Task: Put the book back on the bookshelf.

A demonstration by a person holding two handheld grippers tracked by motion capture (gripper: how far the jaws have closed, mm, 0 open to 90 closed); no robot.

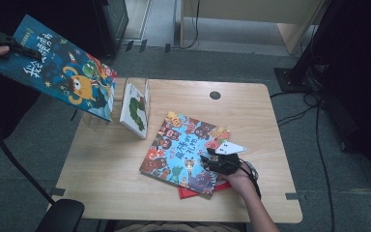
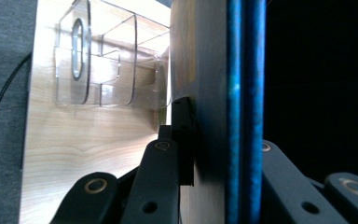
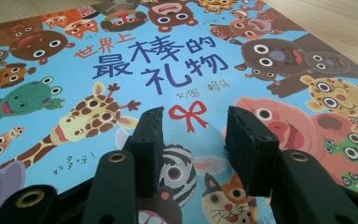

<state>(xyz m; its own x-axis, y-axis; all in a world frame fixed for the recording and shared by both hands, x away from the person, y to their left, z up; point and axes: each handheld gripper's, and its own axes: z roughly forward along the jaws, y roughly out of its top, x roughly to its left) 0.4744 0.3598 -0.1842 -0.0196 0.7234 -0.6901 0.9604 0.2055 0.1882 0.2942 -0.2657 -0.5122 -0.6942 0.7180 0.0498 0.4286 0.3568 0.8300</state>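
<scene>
**Blue book held aloft, rack below and to its right**

Above the table's far-left corner, the left gripper point(image 1: 26, 52) is clamped on the edge of a blue picture book point(image 1: 58, 67). In the left gripper view the jaws are closed tight on the blue book point(image 2: 244, 112), cover seen edge-on. The book hangs tilted in the air, off the table's left edge, its long axis running from upper left down to lower right in the high view.

Key relation: the clear plastic rack point(image 1: 140, 89) stands on the table just right of and below the book's lower corner. A white book point(image 1: 135, 110) with a green caterpillar already leans in it. In the left gripper view the clear rack point(image 2: 98, 70) lies beyond the book's inner face. Judgement: the book must turn upright and travel toward the rack; the left hand is the nearer one.

The right gripper point(image 1: 221, 159) rests over the colourful animal book point(image 1: 183, 145), which lies flat at table centre on top of a red book point(image 1: 198, 192). In the right gripper view its jaws stand about half open with nothing between them, above the animal book point(image 3: 121, 60).

Surface: light wooden table point(image 1: 251, 116), cable hole point(image 1: 215, 94) near the far edge. Room: grey carpet floor point(image 1: 328, 203), cables trailing to the right.
</scene>
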